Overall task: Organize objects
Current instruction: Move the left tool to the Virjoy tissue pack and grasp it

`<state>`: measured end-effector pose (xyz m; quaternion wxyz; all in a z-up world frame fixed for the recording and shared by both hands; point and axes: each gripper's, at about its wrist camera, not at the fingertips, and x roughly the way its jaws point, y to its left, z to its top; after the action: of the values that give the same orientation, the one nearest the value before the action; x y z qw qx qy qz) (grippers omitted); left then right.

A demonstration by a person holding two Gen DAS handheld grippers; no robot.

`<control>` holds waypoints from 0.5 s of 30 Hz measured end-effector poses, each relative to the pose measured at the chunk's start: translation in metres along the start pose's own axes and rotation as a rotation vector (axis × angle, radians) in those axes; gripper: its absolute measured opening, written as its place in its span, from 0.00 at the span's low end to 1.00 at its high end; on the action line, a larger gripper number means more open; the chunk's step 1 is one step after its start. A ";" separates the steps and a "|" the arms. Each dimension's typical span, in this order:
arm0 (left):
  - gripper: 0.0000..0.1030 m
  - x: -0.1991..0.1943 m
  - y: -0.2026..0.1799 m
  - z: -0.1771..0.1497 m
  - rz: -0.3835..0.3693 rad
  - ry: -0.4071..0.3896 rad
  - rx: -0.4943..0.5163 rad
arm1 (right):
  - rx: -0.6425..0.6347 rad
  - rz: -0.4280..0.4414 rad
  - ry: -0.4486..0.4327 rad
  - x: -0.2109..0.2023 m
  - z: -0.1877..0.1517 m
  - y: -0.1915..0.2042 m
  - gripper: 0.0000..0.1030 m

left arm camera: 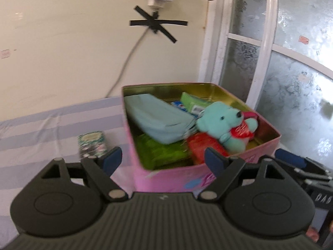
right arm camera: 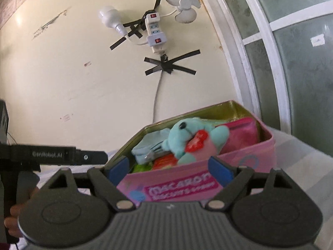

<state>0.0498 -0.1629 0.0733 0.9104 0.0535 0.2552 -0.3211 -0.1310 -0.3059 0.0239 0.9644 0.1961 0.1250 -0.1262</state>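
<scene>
While both claws hang spread wide with nothing between their blue pads, the pink tin point(left arm camera: 179, 178) sits open on a striped cloth point(left arm camera: 41, 129) right ahead of them. Left claw point(left arm camera: 163, 159) is wide, hovering over the tin's near corner, pads apart from the tin as far as the blur lets me tell. Right claw point(right arm camera: 169, 167) is wide too, just short of the tin's point(right arm camera: 208, 179) labelled side wall; contact cannot be told.

Tin contents, left view:
- light blue pouch point(left arm camera: 158, 120) leaning against the left wall, tilted
- teal bear point(left arm camera: 226, 125) at the right, lying half on a red pack point(left arm camera: 205, 146), holding a red heart point(left arm camera: 242, 130)
- green pack point(left arm camera: 162, 150) flat on the bottom near the front left corner
- second green pack point(left arm camera: 192, 102) by the back wall, with a blue-white item point(left arm camera: 180, 105) just beside it, too blurred to name
- sliver of pink behind the bear

Right view shows the bear point(right arm camera: 187, 137) on top, a pink pouch point(right arm camera: 243, 134) touching it along the right wall, the blue pouch point(right arm camera: 149, 148) on the left.

Outside the tin, a small patterned box point(left arm camera: 92, 144) lies on the cloth just left of it, not touching. Right view also catches the left claw's black arm point(right arm camera: 62, 156) at the left edge and fingers point(right arm camera: 12, 214) gripping its handle.

Behind: cream wall, power strip point(right arm camera: 155, 33) taped up with black tape point(right arm camera: 169, 65), bulb point(right arm camera: 111, 18), small fan point(right arm camera: 185, 5), cable dropping behind the tin. Frosted window point(left arm camera: 291, 62) at right.
</scene>
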 end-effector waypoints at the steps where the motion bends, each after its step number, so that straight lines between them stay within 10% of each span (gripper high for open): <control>1: 0.86 -0.004 0.004 -0.003 0.009 -0.003 0.001 | 0.000 0.002 0.005 -0.001 -0.001 0.003 0.84; 15: 0.88 -0.027 0.062 -0.037 0.145 -0.009 -0.018 | -0.089 0.054 0.063 0.013 -0.013 0.067 0.84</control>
<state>0.0537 -0.0895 0.0506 0.9330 0.0623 0.2493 -0.2520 -0.1015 -0.2434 0.0311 0.9707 0.1603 0.1554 -0.0885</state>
